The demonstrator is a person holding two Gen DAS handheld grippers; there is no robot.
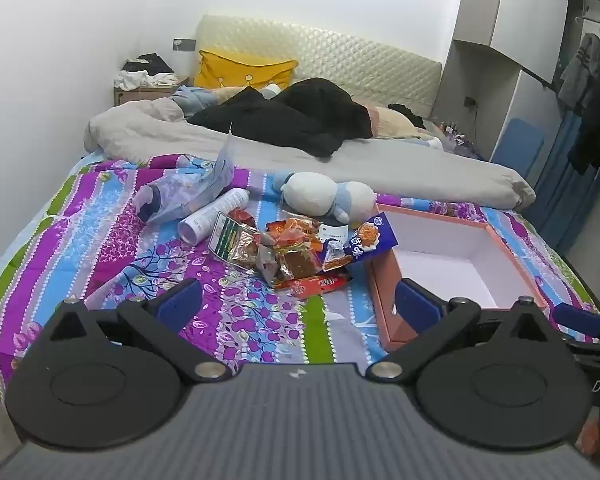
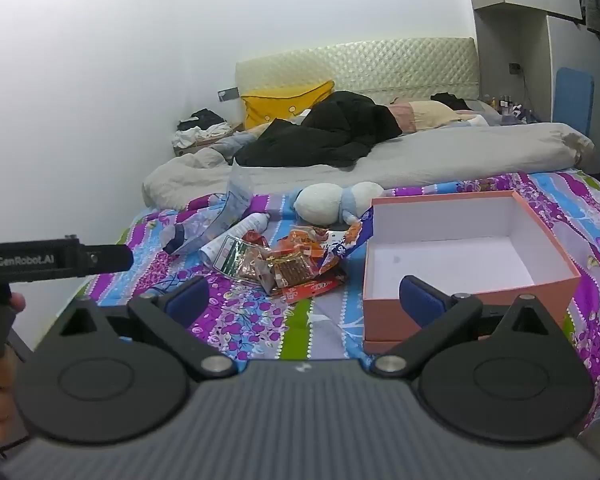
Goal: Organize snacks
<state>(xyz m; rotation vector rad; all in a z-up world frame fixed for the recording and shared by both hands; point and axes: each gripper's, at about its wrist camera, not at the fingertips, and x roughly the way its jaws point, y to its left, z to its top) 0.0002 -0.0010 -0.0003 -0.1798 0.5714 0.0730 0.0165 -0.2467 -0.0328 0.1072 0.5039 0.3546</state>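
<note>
Snacks heaped beside an empty box on the bed

We see crinkly foil and plastic snack packets (image 1: 296,252) piled on the floral quilt (image 1: 100,248), touching the rectangular pink cardboard box (image 2: 464,312), whose white inside holds nothing. A soft plush toy (image 1: 324,196) lies just behind. Our left gripper (image 1: 298,308) and right gripper (image 2: 304,300) both hover spread wide, pinching nothing.

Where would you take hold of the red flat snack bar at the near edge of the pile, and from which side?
Grip the red snack bar across its narrow width, near its free end toward the box, coming from above and the near side. It lies flat at the near edge of the pile, its far side tucked under other packets.
</note>
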